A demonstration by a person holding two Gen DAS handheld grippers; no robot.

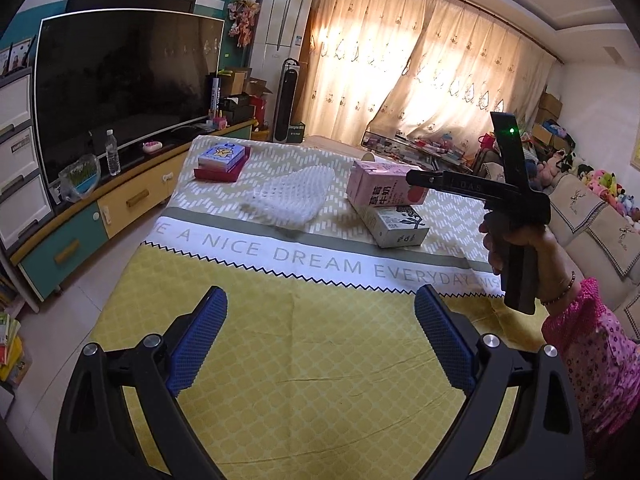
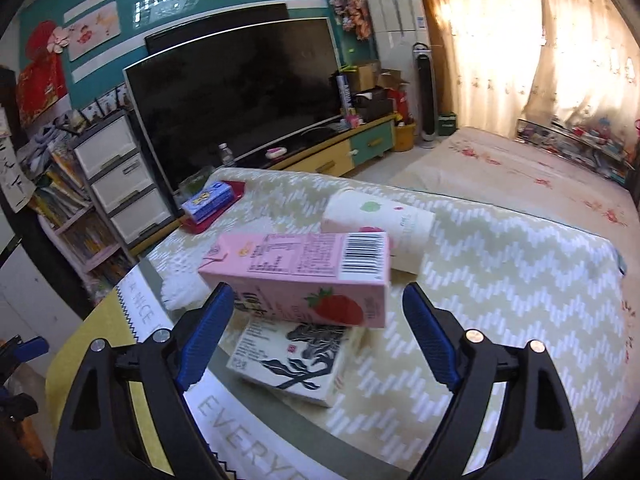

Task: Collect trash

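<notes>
the right gripper point(image 2: 316, 320) is held spread wide just short of the pink strawberry milk carton point(image 2: 296, 276), with nothing pinched between the blue pads point(image 2: 208, 332); the carton is seen lying on its side across a white carton with a dark leaf print point(image 2: 292, 364), and both are carried by the table under a yellow and white patterned cloth point(image 2: 500, 280). the left gripper point(image 1: 320, 340) is likewise held spread and empty above the yellow part of the cloth, well apart from the cartons. the main risk is judged to lie in the stacking: the pink carton is only rested on the lower one, so it could be nudged off or spun by one pad before the other is brought against it, and the grip would then be lost. an empty carton may also be crushed or squeezed out if the jaws are closed too far towards an end. a white paper roll point(image 2: 380, 228) is lying just behind the cartons and could be set rolling across the cloth by a push. the white foam net point(image 1: 288, 196) nearby is light and could be dragged. the loose cloth might be caught and pulled by a low pad.
</notes>
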